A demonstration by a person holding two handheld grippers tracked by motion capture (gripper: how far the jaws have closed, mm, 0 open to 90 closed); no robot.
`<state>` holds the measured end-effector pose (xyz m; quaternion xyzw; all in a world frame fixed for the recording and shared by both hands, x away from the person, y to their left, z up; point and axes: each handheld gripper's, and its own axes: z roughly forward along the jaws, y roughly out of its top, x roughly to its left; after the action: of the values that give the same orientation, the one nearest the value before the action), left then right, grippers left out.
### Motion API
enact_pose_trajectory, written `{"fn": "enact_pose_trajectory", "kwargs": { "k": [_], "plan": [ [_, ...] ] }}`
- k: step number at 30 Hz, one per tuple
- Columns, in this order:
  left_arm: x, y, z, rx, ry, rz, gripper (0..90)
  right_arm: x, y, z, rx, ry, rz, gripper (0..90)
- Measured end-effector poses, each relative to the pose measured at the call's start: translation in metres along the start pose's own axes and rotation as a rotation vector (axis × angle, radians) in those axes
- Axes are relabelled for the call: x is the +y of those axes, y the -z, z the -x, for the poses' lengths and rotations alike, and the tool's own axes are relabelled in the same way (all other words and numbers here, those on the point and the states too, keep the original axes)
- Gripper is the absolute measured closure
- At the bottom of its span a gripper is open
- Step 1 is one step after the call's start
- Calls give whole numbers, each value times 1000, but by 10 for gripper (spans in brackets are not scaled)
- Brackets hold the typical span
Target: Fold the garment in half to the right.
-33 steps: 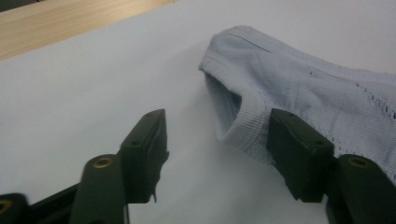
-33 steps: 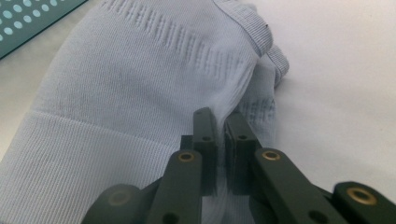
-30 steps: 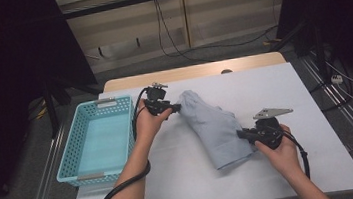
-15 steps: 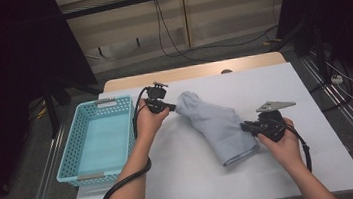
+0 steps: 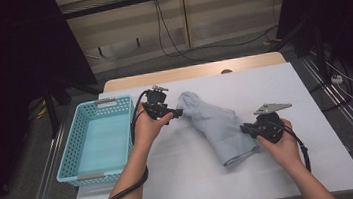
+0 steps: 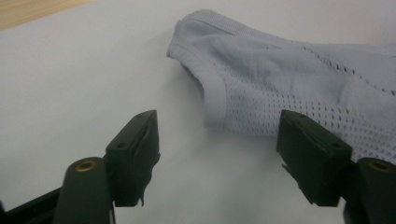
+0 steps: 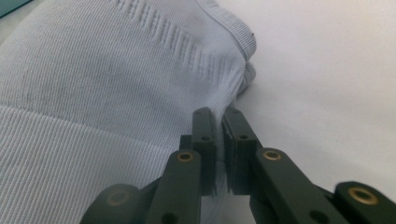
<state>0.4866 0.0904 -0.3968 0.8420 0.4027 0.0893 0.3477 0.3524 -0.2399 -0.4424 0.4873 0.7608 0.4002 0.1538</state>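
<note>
**Op:** 2 grippers on the job, and only 1 has cloth right now. My right gripper (image 5: 246,130) is pinched tight on the edge of the pale blue garment (image 5: 217,125); the right gripper view has the jaws pressed together with a fold of ribbed fabric drawn up between them.

**Spotter:** And the left?

**Op:** The left gripper (image 5: 178,113) has just been opening. Its jaws stand spread in the left gripper view, nothing between them but bare white table (image 5: 315,94). The garment's banded hem (image 6: 212,88) lies just ahead of the pads, not touching them.

**Spotter:** Where's the garment overall?

**Op:** Lying on the table in a long rumpled strip, running from beside my left hand (image 5: 150,127) down to my right hand (image 5: 280,140). The blue basket (image 5: 71,141) sits at the left edge, apart from it and holding nothing.

**Spotter:** So what's the plan for this step?

**Op:** I read it as a re-grip. I'd hold the right pinch steady so the cloth stays anchored, then ease the left jaws forward, low to the table, until the hem sits between the pads, and close on the thick band rather than the mesh.

**Spotter:** Risk?

**Op:** Catching only 1 layer, or pushing the hem away instead of straddling it.
</note>
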Motion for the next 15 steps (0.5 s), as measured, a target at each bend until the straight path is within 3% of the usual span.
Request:
{"fn": "enact_pose_trajectory", "kwargs": {
  "k": [2,7,10,15],
  "plan": [
    [-4,2,2,-4,-13,3,272,-1,-2,1,3,-7,-5,849],
    [-17,3,7,-29,4,17,227,0,-5,0,-2,6,-13,813],
    [-24,3,11,-19,-15,16,225,0,-3,4,-9,-6,-8,805],
    [-36,6,18,-27,-7,41,213,0,1,7,-19,-15,8,710]
  ]
}}
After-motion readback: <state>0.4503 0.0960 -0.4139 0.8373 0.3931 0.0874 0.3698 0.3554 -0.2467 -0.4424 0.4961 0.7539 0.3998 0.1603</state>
